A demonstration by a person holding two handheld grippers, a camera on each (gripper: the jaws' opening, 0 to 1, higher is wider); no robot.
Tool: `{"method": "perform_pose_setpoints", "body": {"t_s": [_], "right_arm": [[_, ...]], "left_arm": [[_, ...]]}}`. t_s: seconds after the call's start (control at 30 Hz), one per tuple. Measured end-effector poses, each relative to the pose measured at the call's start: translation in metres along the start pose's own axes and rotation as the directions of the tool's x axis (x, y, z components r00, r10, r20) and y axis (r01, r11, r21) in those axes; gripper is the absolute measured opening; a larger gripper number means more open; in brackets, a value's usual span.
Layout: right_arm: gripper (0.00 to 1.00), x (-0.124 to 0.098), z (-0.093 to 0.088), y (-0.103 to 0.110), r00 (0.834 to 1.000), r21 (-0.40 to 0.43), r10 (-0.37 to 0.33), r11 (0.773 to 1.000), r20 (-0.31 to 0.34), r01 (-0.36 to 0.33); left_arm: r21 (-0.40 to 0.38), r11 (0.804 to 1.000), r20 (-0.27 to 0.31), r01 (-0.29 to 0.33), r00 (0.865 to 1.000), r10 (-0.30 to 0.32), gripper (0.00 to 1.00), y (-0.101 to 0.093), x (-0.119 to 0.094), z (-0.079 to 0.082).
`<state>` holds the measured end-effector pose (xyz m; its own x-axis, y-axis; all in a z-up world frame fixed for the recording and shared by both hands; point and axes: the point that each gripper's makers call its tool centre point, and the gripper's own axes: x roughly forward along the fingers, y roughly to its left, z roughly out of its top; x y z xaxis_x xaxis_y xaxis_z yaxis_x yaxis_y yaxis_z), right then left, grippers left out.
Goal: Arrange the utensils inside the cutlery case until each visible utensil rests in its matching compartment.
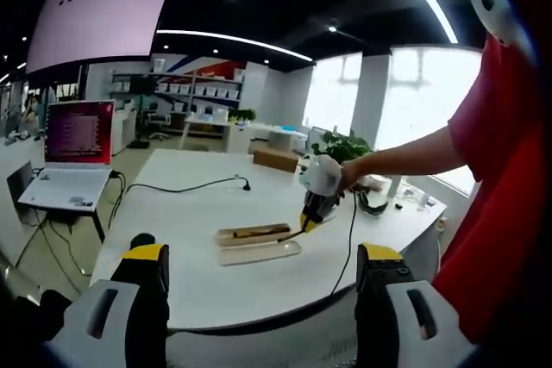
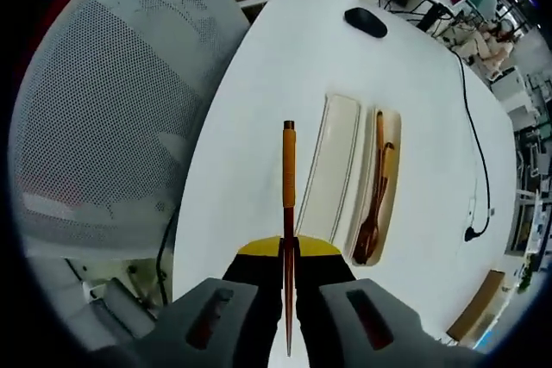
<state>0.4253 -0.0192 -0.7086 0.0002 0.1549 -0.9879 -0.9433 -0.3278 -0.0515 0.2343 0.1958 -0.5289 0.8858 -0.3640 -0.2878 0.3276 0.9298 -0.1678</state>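
Observation:
A beige cutlery case (image 1: 257,244) lies open on the white table (image 1: 198,265). Its tray (image 2: 390,152) holds a wooden spoon (image 2: 371,226) and another wooden utensil, and the bare lid half (image 2: 332,170) lies beside it. My right gripper (image 2: 288,258) is shut on a brown chopstick (image 2: 288,187), which points forward over the table just left of the lid. In the left gripper view that right gripper (image 1: 312,217) hangs at the case's right end, held by a hand. My left gripper (image 1: 263,277) stands open before the table's near edge, well short of the case.
A mesh office chair (image 2: 112,101) stands at the table's edge. A black mouse (image 2: 366,21) and a black cable (image 2: 476,127) lie on the table. A laptop (image 1: 73,152) sits on a side table. A person in a red shirt (image 1: 500,178) stands to the right.

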Motion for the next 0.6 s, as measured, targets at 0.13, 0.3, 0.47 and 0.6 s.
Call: {"method": "perform_pose_setpoints", "body": {"t_s": [0.13,0.3,0.47,0.6], "right_arm": [[0.01,-0.009,0.0,0.003,0.999,-0.013,0.033,0.999,-0.014,-0.033],[0.01,-0.018,-0.003,-0.009,1.0,-0.012,-0.002,1.0,-0.016,0.002],[0.01,-0.016,-0.007,-0.018,0.998,-0.012,-0.052,0.999,-0.037,0.052],[0.01,-0.015,-0.006,-0.017,0.998,-0.008,-0.037,0.999,-0.042,0.037]], "left_arm": [[0.005,1.0,-0.02,0.013,1.0,-0.013,0.92,-0.003,0.001,-0.002],[0.012,1.0,-0.003,-0.009,1.0,0.009,0.92,0.0,-0.003,-0.001],[0.003,1.0,-0.011,-0.014,1.0,0.014,0.92,0.001,-0.007,-0.003],[0.014,0.999,-0.024,-0.038,0.999,0.038,0.9,0.006,-0.01,-0.007]]}}
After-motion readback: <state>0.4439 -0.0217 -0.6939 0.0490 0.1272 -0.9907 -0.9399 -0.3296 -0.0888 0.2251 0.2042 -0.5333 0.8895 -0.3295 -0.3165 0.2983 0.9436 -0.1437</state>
